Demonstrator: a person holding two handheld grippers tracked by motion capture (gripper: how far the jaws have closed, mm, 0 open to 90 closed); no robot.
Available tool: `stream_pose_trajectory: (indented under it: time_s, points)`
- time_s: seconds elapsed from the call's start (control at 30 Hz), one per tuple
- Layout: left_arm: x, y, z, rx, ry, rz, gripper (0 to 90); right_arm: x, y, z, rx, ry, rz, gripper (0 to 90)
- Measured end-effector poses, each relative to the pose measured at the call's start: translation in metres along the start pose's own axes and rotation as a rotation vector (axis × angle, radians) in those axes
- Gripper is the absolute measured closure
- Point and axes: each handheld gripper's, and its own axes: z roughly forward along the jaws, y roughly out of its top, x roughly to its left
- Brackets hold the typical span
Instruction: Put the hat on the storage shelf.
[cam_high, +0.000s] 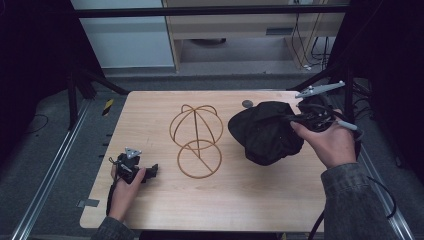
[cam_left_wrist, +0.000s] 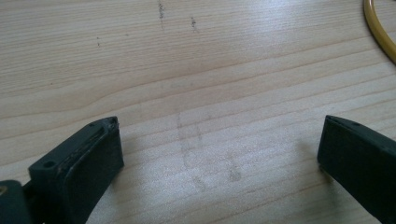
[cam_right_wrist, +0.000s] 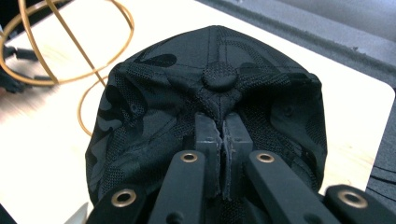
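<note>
Pinching soft black camouflage-mesh cap (cam_right_wrist: 205, 121) near its crown button, right tool (cam_right_wrist: 222, 140) is clamped on fabric; light, floppy. Left tool (cam_left_wrist: 219, 154) is held apart.

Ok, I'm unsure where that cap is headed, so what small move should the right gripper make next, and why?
Probably carry the black cap left, over the gold wire hat stand. The right gripper is pinched shut on the cap's fabric near the top button, and the stand sits bare just beside it. The left gripper is open over bare tabletop, holding nothing.
</note>
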Motion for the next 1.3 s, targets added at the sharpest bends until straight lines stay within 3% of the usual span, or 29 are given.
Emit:
stream_pose_trajectory:
  time_s: [0.5,1.3]
  points:
    - [0.000,0.000,0.000,0.001,-0.001,0.000,0.0,-0.001,0.032,-0.008,-0.054,-0.027,0.030,87.7]
    - [-0.001,0.000,0.000,-0.001,-0.001,0.000,0.0,0.028,0.095,-0.016,-0.151,-0.040,-0.010,87.8]
